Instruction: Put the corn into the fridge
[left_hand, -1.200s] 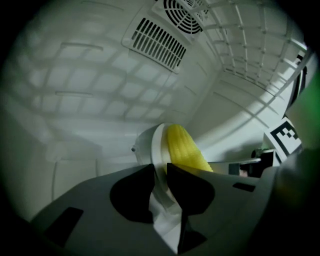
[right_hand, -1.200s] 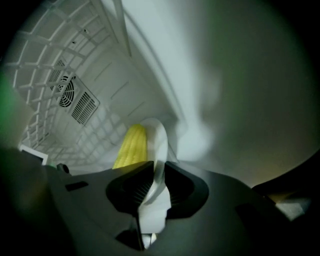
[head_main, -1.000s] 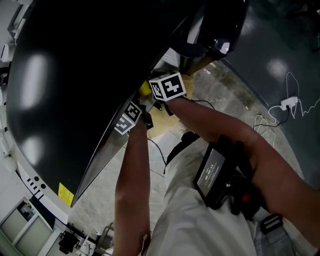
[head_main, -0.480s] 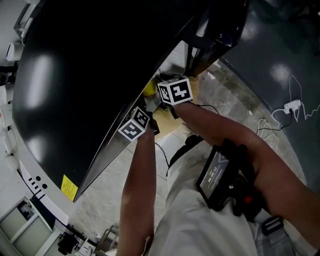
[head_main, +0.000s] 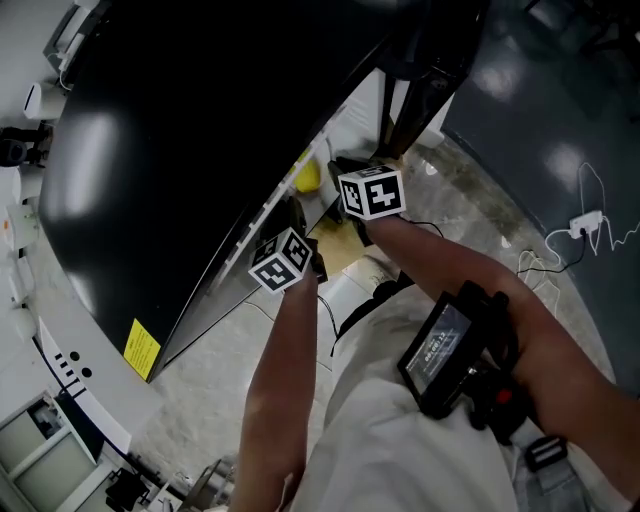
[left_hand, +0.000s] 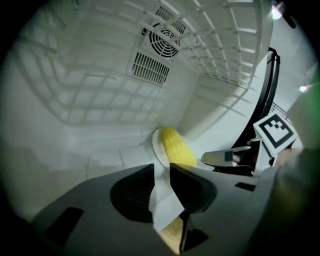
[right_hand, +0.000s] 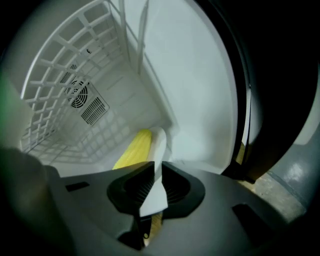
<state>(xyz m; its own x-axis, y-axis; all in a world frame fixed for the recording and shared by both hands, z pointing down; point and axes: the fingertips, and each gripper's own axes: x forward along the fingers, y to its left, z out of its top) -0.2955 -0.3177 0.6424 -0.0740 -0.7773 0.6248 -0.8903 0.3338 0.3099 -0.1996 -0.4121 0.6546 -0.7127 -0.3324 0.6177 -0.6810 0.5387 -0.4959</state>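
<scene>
A yellow corn cob (left_hand: 175, 146) lies on a white plate (left_hand: 151, 146) inside the white fridge compartment (left_hand: 85, 115). My left gripper (left_hand: 161, 172) is shut on the plate's near rim. From the other side my right gripper (right_hand: 154, 175) is shut on the plate rim (right_hand: 158, 150) too, with the corn (right_hand: 131, 148) just beyond its jaws. In the head view the corn (head_main: 306, 175) shows as a small yellow spot in the fridge opening. Both marker cubes, left (head_main: 283, 260) and right (head_main: 372, 193), sit just outside it, and the jaws are hidden there.
A wire shelf (right_hand: 65, 65) spans the compartment above the plate, and a fan vent (left_hand: 162, 37) sits in the back wall. The big black fridge door (head_main: 180, 150) stands open at the left. A cable and plug (head_main: 583, 220) lie on the concrete floor at the right.
The head view has swung, so more of the fridge opening shows. Both cubes sit lower and further right in the picture. Both grippers keep their hold on the plate.
</scene>
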